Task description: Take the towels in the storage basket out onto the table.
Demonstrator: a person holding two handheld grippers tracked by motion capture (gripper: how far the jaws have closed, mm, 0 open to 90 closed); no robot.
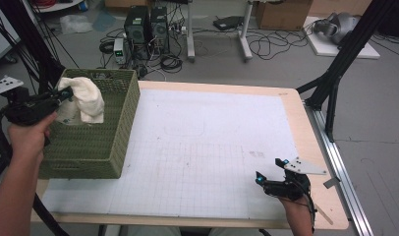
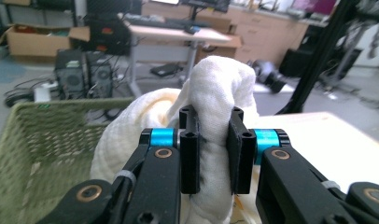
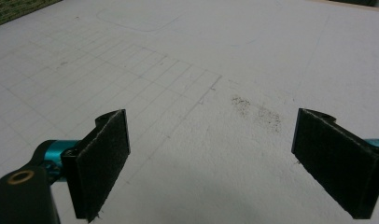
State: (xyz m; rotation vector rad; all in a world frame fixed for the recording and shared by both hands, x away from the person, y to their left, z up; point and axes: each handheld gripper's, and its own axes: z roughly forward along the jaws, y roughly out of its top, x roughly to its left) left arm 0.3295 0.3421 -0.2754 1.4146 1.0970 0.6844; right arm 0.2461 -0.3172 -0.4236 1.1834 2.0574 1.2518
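A cream-white towel (image 1: 87, 98) hangs bunched over the green woven basket (image 1: 116, 142) at the table's left. My left gripper (image 1: 65, 96) is shut on a fold of it, and the cloth (image 2: 211, 130) bulges up between the two black pads (image 2: 190, 154) while the rest droops toward the basket (image 2: 33, 154). At the table's front right, my right gripper (image 1: 270, 169) rests low over the white grid mat (image 1: 212, 147). Its pads (image 3: 106, 158) stand wide apart with nothing between them, and bare mat (image 3: 201, 116) lies ahead.
The basket takes up the table's left side. Black frame legs (image 1: 335, 73) rise at the right rear and the left rear. Computer towers (image 1: 146, 27), cables and a cardboard box (image 1: 283, 12) sit on the floor beyond the table.
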